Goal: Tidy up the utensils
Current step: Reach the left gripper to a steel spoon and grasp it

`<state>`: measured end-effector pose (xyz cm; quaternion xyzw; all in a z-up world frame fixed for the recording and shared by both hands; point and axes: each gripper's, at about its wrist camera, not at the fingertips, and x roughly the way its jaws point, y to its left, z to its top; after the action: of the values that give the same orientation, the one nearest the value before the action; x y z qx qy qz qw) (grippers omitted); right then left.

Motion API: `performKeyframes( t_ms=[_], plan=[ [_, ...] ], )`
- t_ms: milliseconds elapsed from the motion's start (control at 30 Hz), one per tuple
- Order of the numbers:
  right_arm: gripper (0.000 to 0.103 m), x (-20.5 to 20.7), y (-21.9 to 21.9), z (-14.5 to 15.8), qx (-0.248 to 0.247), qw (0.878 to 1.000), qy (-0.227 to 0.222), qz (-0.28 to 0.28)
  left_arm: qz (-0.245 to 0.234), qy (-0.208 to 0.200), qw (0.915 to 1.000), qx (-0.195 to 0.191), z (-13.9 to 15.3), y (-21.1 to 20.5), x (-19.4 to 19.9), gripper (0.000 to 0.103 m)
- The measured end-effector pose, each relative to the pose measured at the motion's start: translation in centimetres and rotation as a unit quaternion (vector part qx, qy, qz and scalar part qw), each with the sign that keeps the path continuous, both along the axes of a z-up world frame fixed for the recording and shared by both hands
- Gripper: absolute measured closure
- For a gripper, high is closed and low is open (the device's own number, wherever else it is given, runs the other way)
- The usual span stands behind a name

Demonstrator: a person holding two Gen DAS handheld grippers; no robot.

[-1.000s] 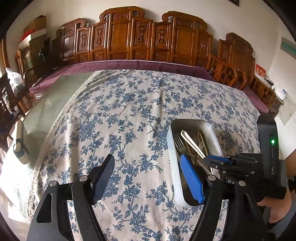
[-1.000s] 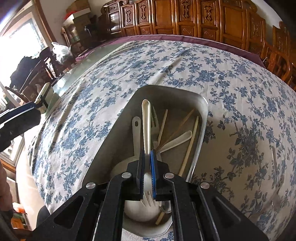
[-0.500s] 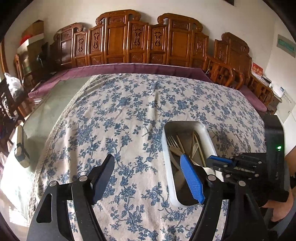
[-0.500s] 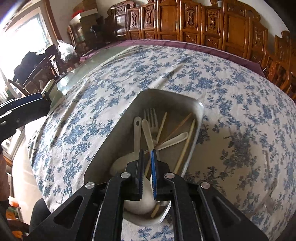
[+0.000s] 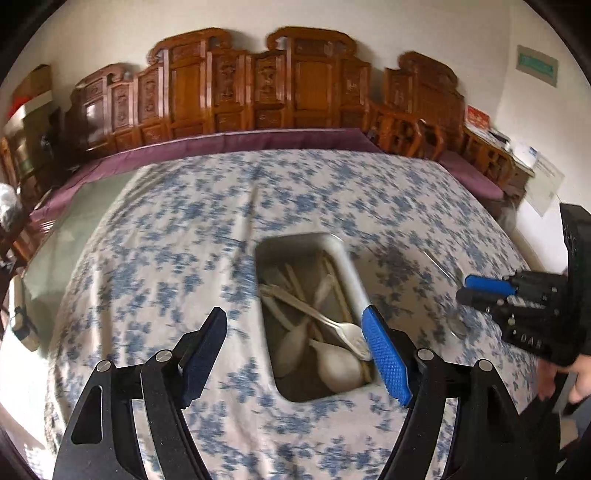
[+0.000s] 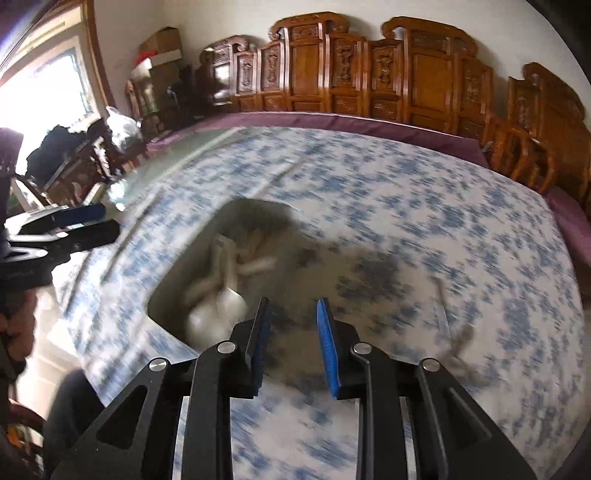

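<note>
Tray (image 5: 347, 258) sits on the bench (image 5: 166, 258), utensils (image 5: 325, 325) piled inside. Your left tongs (image 5: 295, 347) straddle its near end; your right tongs (image 6: 291, 339) hang right of it. A loose utensil (image 6: 441, 314) lies farther right. Carved chairs (image 5: 258, 85) line the far edge.

- Carved wooden chairs (image 5: 258, 85) line a pale wall (image 5: 443, 26); a purple cloth (image 5: 221, 142) edges the table's far side
- A bright window (image 6: 48, 88) glares at left; stacked boxes (image 6: 159, 46) sit beside it
</note>
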<state>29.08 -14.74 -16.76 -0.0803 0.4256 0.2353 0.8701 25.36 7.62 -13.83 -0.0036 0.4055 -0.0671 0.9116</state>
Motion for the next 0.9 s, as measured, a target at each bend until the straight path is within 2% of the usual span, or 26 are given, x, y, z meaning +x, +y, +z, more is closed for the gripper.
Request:
performKeyframes(
  t_ms=[100,233,400,433,533,633,700,867,900],
  plan=[
    [0.075,-0.1,-3.1,-0.9,-0.016,1.000,0.005,-0.021,-0.023,0.010,0.9997,-0.003,-0.9,-2.6,0.3,0.031],
    [0.075,-0.3,-7.8,-1.8,-0.014,0.998,0.015,-0.056,-0.052,0.022,0.9984,-0.008,-2.1,-6.2,0.8,0.031],
    [0.075,-0.7,-10.7,-3.0,-0.018,0.997,0.017,-0.076,-0.088,0.044,0.9951,-0.007,-3.9,-10.6,1.7,0.031],
    [0.072,-0.9,-11.4,-3.4,-0.022,0.996,0.017,-0.079,-0.096,0.049,0.9941,-0.006,-4.3,-11.6,2.0,0.031],
    [0.066,-1.1,-12.8,-4.6,-0.031,0.996,0.020,-0.082,-0.116,0.068,0.9909,-0.002,-5.7,-14.5,2.9,0.038],
    [0.066,-1.1,-14.4,-6.1,-0.039,0.995,0.029,-0.087,-0.133,0.084,0.9876,-0.001,-6.9,-16.7,3.7,0.040],
    [0.066,-1.2,-15.2,-6.6,-0.040,0.995,0.033,-0.087,-0.145,0.097,0.9846,0.008,-8.0,-18.6,4.4,0.047],
    [0.066,-0.9,-17.0,-8.3,-0.039,0.994,0.050,-0.091,-0.166,0.122,0.9785,0.016,-9.7,-21.6,5.7,0.054],
    [0.066,-1.0,-17.2,-8.4,-0.040,0.994,0.052,-0.090,-0.169,0.129,0.9770,0.016,-10.0,-22.2,6.1,0.059]
  ],
)
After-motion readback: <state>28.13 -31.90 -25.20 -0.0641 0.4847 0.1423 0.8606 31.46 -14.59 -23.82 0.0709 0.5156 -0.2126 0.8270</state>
